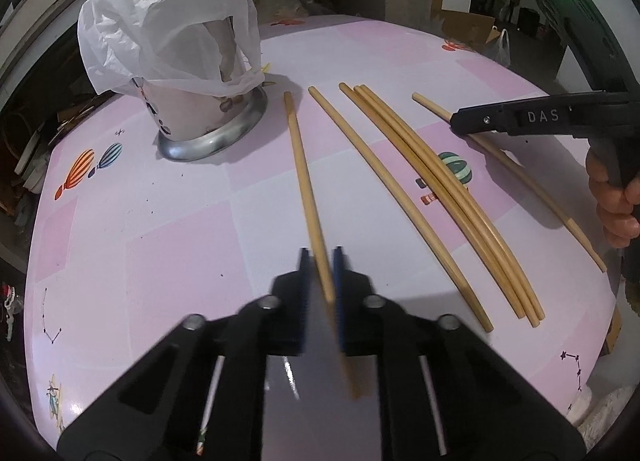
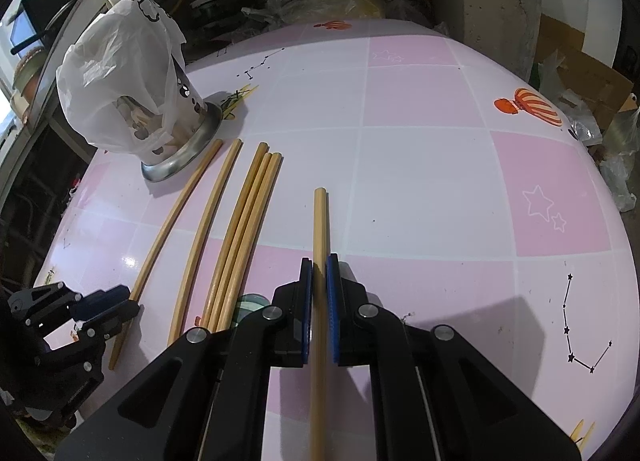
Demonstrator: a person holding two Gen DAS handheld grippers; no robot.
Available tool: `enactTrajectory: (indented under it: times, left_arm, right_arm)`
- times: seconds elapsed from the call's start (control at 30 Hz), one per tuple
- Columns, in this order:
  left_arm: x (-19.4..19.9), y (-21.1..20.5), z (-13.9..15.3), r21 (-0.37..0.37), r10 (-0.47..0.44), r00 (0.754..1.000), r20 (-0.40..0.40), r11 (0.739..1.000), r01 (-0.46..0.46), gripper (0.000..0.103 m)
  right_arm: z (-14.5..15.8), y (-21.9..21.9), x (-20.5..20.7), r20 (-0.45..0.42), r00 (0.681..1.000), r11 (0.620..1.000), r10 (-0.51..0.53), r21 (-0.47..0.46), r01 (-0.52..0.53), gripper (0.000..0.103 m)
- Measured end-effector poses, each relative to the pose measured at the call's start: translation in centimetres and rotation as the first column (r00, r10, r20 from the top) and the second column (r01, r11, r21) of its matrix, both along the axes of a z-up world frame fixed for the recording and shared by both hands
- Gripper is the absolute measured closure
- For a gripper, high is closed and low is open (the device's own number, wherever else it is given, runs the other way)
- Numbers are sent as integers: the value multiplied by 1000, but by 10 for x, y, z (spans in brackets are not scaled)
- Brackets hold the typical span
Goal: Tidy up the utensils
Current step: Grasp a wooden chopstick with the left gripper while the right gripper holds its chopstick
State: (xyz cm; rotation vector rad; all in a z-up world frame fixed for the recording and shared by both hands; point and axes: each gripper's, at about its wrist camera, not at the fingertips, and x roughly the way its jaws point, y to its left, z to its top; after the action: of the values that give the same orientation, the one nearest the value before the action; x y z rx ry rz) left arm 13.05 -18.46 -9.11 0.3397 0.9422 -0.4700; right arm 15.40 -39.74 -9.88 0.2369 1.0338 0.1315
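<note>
Left claw (image 1: 320, 261) is clamped on the leftmost pale bamboo chopstick (image 1: 298, 149), gripping near its close end. Right claw (image 2: 319, 273) is clamped on the rightmost bamboo chopstick (image 2: 320, 221), which lies apart from the rest. Four loose bamboo chopsticks (image 2: 240, 229) lie between them on the pink checked tabletop (image 2: 420, 181). The steel holder draped in a white plastic bag (image 1: 200, 109) stands beyond, the likely destination.

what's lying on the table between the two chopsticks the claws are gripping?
Four loose chopsticks: a single one, then three bunched. Clearest in the right wrist view.
</note>
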Motion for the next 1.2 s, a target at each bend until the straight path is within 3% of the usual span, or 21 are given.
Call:
enactTrajectory:
  times: [0.3,0.6,0.87,1.2]
  left_arm:
    - [-10,16,2,-10,48,998,-47,999,-48,97]
    - [-29,59,6,-30,131,985,-111,990,-135,97]
    - [-44,84,9,-88,176,967,-182,977,-194,97]
    - [-55,92,10,-173,163,947,-278,961,-216,97]
  right_arm:
    - [0,0,0,-1,1000,1000,1,-4,-1,95]
    - [0,1,0,-7,1000,1000,-1,-4,1,95]
    - [-1,6,-2,-18,1000,1000,6,9,-6,95]
    - [0,9,-7,-34,999,999,-11,31,12,95]
